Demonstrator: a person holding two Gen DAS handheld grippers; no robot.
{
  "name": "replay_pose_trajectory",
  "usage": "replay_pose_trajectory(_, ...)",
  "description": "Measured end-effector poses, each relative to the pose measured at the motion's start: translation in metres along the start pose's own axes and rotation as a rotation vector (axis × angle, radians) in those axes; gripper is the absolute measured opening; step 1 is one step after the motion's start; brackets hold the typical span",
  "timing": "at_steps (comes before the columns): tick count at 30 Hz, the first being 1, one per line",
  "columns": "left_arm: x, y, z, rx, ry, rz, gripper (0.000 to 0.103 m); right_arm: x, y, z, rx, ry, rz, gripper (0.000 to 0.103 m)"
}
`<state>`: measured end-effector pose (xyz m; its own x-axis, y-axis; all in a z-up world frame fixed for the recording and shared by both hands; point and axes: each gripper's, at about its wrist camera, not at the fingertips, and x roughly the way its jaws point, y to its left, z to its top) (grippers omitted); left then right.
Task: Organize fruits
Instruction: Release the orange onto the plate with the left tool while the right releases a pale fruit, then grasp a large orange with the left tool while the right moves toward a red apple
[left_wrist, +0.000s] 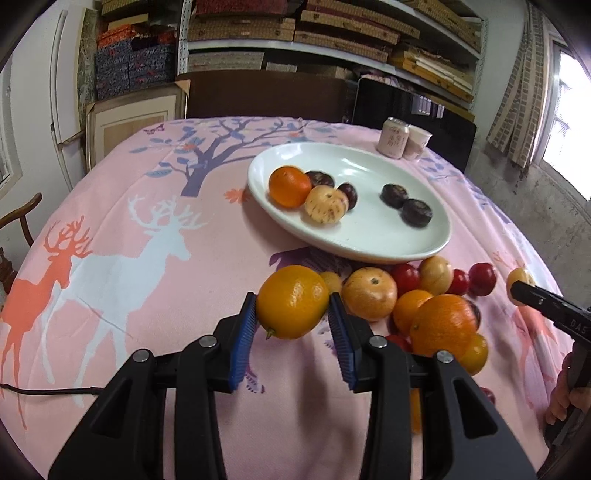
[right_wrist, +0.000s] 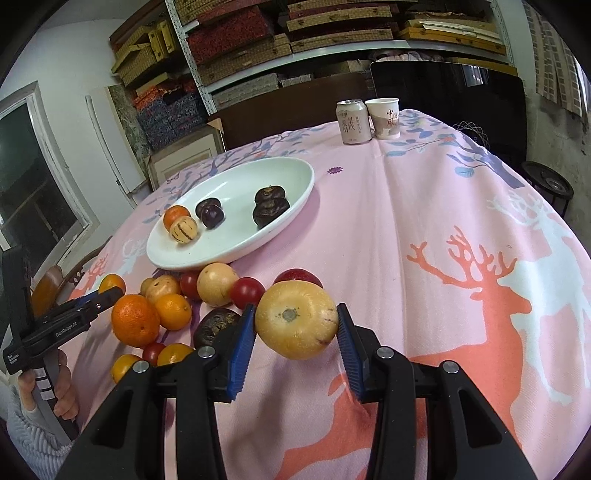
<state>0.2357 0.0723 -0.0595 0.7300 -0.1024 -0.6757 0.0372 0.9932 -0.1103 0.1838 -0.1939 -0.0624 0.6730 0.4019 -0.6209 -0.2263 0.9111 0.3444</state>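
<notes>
The left tongs (left_wrist: 292, 309) are clamped on an orange (left_wrist: 291, 301), with one blue pad pressed on each side so it cannot roll out. It looks lifted a bit off the pink surface (left_wrist: 147, 295), which makes sense if it is going to the plate (left_wrist: 369, 240). From the orange, the plate sits at about 1 o'clock, close by. It is white and wide, so it is a good home for round things that would roll away. On it there is one small orange (left_wrist: 289, 186), a pale striped fruit (left_wrist: 326, 204) touching it, and some dark fruits (left_wrist: 406, 203) more to the right. Below the plate, at 5 o'clock from it, a pile (left_wrist: 424, 299) of loose fruit waits on the surface: oranges, yellow ones and small red ones, all bunched up and touching. The right tongs (right_wrist: 296, 326) are clamped on a big yellow fruit (right_wrist: 296, 319), squeezed at its two sides with its stem end facing the camera. From this fruit, the plate is at 11 o'clock. A can (right_wrist: 352, 122) and a cup (right_wrist: 384, 117) stand side by side at the far edge, out of the way. I think both fruits go on the plate next, and much of the pile is left to move.
</notes>
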Motion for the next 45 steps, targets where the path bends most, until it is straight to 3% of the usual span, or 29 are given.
replay_pose_trajectory(6, -0.002, -0.004, 0.032, -0.021, 0.001, -0.062, 0.038, 0.001, 0.003, 0.021, -0.022, -0.012, 0.021, 0.044)
replay_pose_trajectory(10, 0.004, -0.022, 0.064, 0.017, -0.018, -0.074, 0.038, 0.004, 0.014, 0.058, -0.049, -0.047, 0.036, 0.044)
replay_pose_trajectory(15, 0.033, -0.062, 0.08, 0.103, 0.008, -0.104, 0.039, 0.028, 0.032, 0.109, -0.071, -0.072, 0.052, 0.044)
replay_pose_trajectory(20, 0.074, -0.08, 0.087, 0.157, 0.075, -0.088, 0.039, 0.075, 0.046, 0.146, -0.102, -0.025, 0.047, 0.044)
replay_pose_trajectory(26, 0.102, -0.073, 0.085, 0.145, 0.149, -0.127, 0.042, 0.136, 0.057, 0.167, -0.11, 0.071, 0.036, 0.044)
replay_pose_trajectory(28, 0.104, -0.071, 0.085, 0.142, 0.148, -0.128, 0.047, 0.15, 0.055, 0.169, -0.086, 0.097, 0.05, 0.05)
replay_pose_trajectory(30, 0.101, -0.07, 0.085, 0.138, 0.14, -0.14, 0.051, 0.146, 0.054, 0.165, -0.067, 0.067, 0.064, 0.062)
replay_pose_trajectory(32, 0.096, -0.068, 0.086, 0.132, 0.123, -0.141, 0.058, 0.135, 0.053, 0.162, -0.089, 0.047, 0.059, 0.065)
replay_pose_trajectory(37, 0.075, -0.063, 0.086, 0.125, 0.067, -0.115, 0.059, 0.089, 0.038, 0.155, -0.042, -0.053, 0.102, 0.079)
replay_pose_trajectory(45, 0.022, -0.013, 0.042, -0.018, 0.004, -0.047, 0.071, 0.015, -0.012, 0.078, 0.085, -0.189, 0.024, 0.089)
